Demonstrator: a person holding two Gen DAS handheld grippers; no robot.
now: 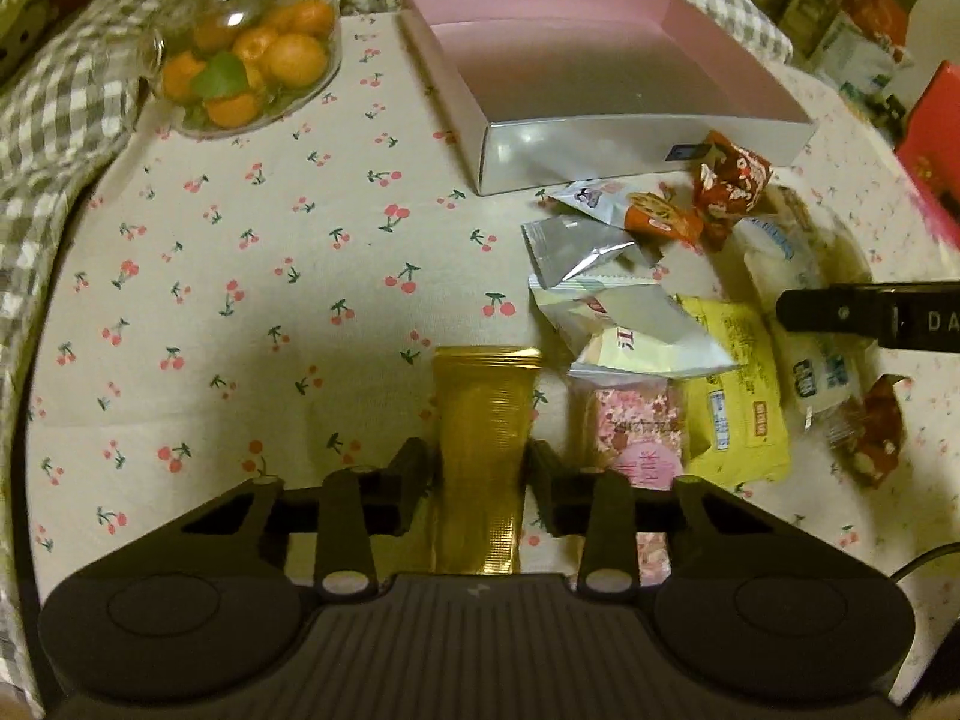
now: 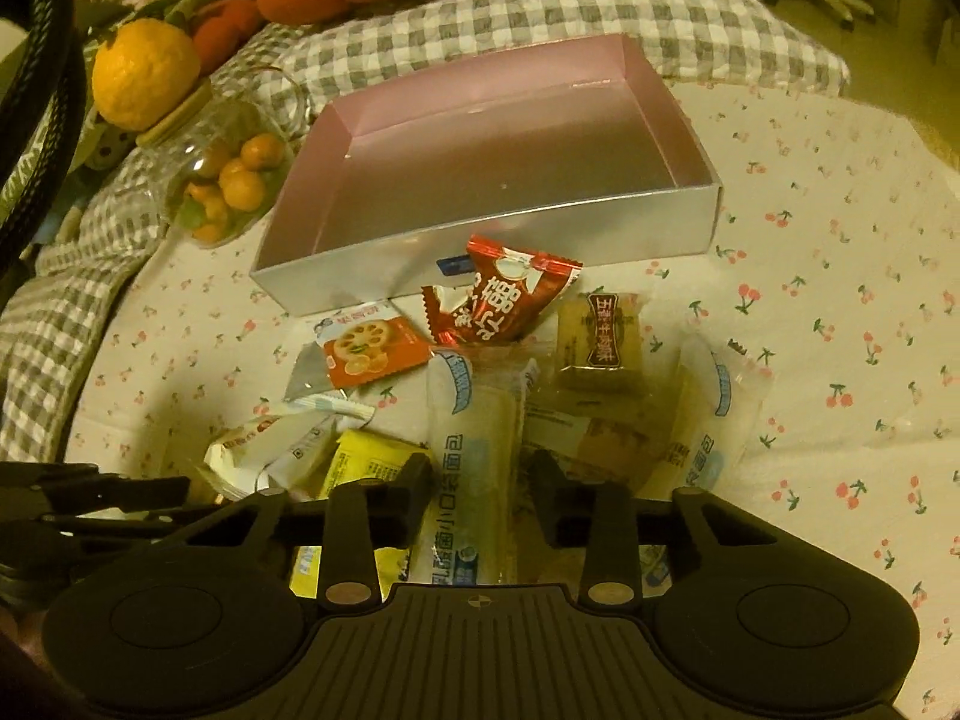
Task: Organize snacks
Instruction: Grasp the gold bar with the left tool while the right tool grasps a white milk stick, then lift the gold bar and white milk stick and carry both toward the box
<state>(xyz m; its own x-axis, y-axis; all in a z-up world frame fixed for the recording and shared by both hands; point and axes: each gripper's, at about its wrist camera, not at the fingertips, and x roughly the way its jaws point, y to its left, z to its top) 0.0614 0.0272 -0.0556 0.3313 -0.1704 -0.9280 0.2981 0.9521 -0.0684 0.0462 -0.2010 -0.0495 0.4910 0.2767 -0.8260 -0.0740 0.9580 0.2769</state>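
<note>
Gold snack packet (image 1: 483, 450) on the cherry-print cloth (image 1: 240, 276), clamped by the left gripper (image 1: 480, 474), long bread packet (image 2: 474, 450) in the snack pile, clamped by the right gripper (image 2: 480, 492), empty pink box (image 2: 492, 156) beyond, jar of oranges (image 1: 246, 60) beside it.

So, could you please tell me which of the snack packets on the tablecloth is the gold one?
The gold packet is the long ribbed foil one between the left gripper's fingers, left of the pile; the other packets are silver, yellow, pink, red or clear.
</note>
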